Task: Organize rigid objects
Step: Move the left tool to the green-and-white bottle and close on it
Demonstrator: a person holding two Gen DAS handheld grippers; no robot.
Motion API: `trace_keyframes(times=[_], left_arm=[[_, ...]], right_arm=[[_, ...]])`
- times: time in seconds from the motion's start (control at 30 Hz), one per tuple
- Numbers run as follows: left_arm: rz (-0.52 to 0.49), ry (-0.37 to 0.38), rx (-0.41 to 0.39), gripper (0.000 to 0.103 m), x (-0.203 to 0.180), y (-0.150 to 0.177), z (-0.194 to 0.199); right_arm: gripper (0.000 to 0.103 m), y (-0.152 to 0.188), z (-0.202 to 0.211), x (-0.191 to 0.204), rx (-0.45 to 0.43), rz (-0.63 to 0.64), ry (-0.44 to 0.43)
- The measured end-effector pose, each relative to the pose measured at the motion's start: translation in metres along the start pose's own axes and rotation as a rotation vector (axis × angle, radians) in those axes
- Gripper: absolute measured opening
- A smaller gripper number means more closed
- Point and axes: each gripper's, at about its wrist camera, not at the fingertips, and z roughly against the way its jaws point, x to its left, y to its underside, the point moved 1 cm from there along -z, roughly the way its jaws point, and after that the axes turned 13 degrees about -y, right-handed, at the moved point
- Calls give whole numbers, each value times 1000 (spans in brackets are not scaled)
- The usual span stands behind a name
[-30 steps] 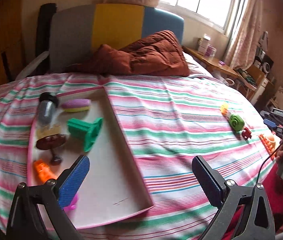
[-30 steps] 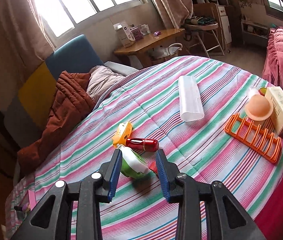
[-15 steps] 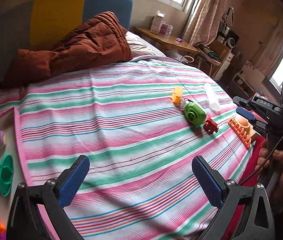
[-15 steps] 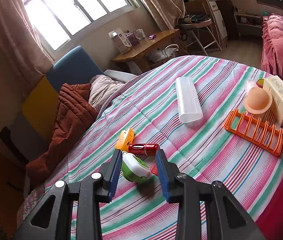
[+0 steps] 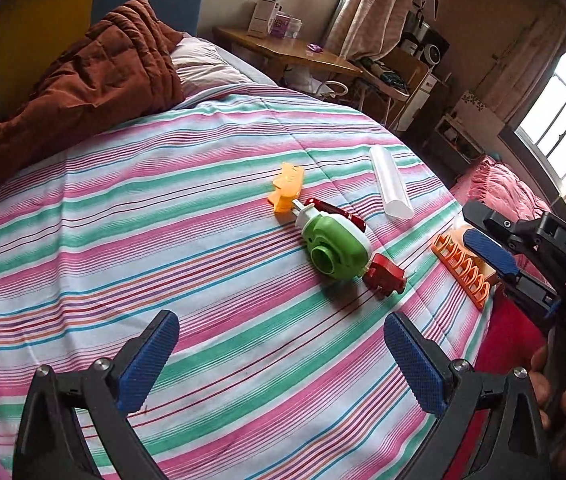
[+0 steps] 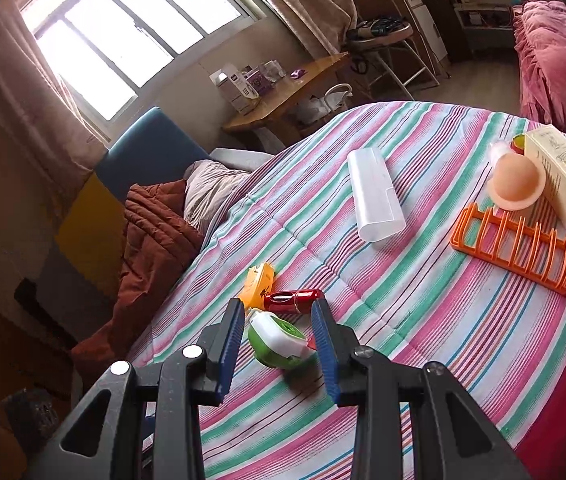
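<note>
On the striped bed cover point(image 5: 187, 264) lies a cluster: a green and white round gadget point(image 5: 337, 246), an orange plastic piece point(image 5: 287, 186), a red bottle point(image 5: 339, 212) and a small red toy point(image 5: 385, 278). My left gripper point(image 5: 279, 340) is open and empty, short of the cluster. My right gripper point(image 6: 277, 306) hovers with its jaws partly apart. The green gadget point(image 6: 279, 340) shows through the gap, untouched. In the left wrist view the right gripper point(image 5: 473, 226) sits above the orange rack point(image 5: 463, 268), well right of the gadget.
A clear white case point(image 6: 375, 196) lies further back. The orange rack point(image 6: 515, 248), a peach dome point(image 6: 517, 180) and a cream box point(image 6: 563, 176) stand near the bed's right edge. A brown quilt point(image 5: 83, 80) is heaped at the headboard. A person's hand point(image 5: 563, 400) shows at lower right.
The left wrist view has swung right: the pink tray with its toys has left the picture and the object cluster is now ahead. The right gripper has stayed over the green gadget.
</note>
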Motion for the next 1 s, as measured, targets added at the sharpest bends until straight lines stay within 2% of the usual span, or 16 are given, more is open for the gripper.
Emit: trace_keyframes(times=[0.37,0.6,0.8,1.0], left_arm=[[-17,20,44,103,-27,-12,-31],[64,75,101,103,-39,-29,-54],[111,87,126,103,-52,-47,-76],[157,49,189,103,-51,-52,-112]], right_arm=[[38,-1,4,-10,-23,-68,-29],[39,-1,6,-11,-28,-84,-34],[39,-1,7,-12,-27,-86,-38],[39,-1,4,-11,-18,-85,-49]])
